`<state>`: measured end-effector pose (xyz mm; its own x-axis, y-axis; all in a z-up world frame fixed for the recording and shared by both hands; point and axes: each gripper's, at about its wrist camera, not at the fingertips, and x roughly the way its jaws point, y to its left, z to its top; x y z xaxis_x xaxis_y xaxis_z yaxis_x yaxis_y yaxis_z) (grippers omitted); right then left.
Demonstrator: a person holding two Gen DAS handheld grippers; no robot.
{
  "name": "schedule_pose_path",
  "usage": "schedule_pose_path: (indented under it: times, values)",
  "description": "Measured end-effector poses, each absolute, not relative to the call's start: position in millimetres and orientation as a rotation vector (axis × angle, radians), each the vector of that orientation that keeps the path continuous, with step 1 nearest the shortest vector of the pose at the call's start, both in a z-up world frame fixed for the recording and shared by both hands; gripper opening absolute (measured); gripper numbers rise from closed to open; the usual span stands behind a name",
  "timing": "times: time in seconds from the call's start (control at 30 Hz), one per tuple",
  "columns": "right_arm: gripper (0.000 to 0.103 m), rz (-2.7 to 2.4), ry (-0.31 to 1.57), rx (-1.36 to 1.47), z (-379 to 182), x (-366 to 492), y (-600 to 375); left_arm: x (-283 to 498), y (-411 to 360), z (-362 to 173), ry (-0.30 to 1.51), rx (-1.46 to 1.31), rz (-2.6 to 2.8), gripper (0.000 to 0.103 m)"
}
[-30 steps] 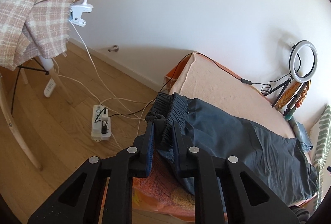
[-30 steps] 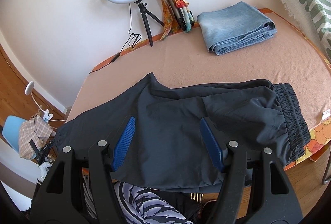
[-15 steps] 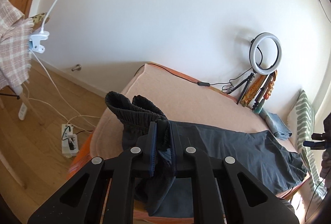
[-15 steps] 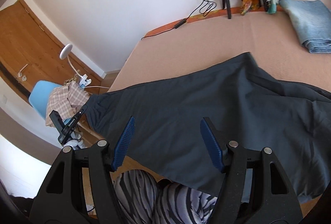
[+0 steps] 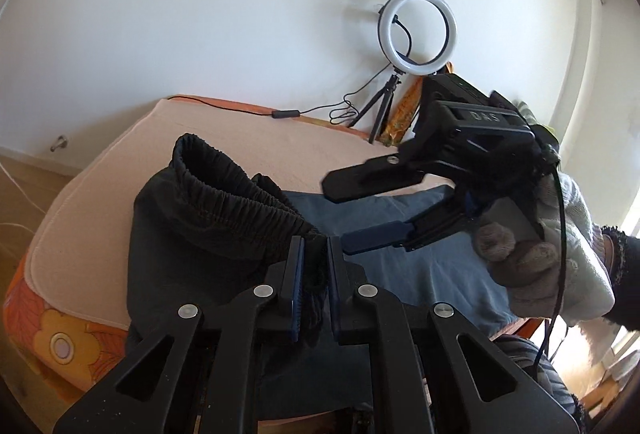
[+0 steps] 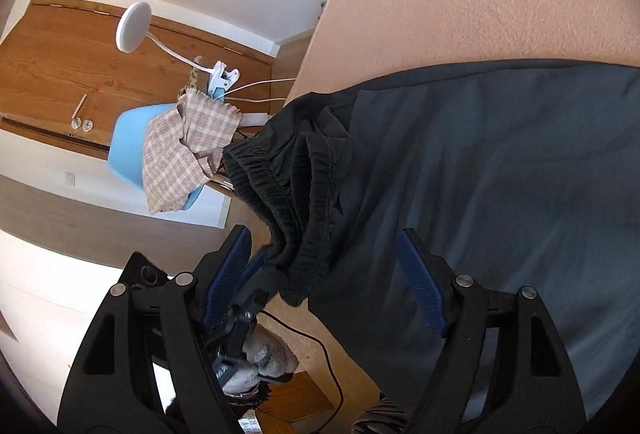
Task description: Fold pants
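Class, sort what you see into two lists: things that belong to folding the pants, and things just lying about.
Belong to the job:
pants
left gripper
right gripper
bed

Lying about:
ring light
lamp
checked cloth
blue chair

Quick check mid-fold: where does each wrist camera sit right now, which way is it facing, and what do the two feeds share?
Left wrist: sits on the left tongs, facing along the bed toward the ring light; they are shut on the pants waistband; the gloved right hand shows.
Right wrist: sits on the right tongs, which are open, looking down over the bed edge toward the blue chair; a gloved hand shows below.
Shared: the pants, the bed, each other's tongs.
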<state>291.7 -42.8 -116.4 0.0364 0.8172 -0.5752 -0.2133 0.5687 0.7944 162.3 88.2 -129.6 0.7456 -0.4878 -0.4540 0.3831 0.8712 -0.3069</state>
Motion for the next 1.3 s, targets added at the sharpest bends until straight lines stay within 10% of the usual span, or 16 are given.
schedule_pose_path:
  times: [0.57,0.77,1.03,1.1,1.3]
  values:
    - [0.078,0.821,1.336,0.647,-150,308,-52,150,66,-146,0.658,0.003,-0.521,0.008]
    - [0.078,0.813,1.318,0.656,-145,309,-54,147,54,-151,0.682,0.157,-0.478,0.045]
    - [0.078,0.805,1.309,0.664,-140,308,-66,162,33,-158,0.685,0.35,-0.436,0.043]
    - [0.078,0.815,1.315,0.667,-140,304,-66,165,42,-157,0.675,0.301,-0.457,0.02]
    - [0.079,0.837,1.337,0.661,-142,301,-56,164,88,-134,0.611,-0.05,-0.498,0.01]
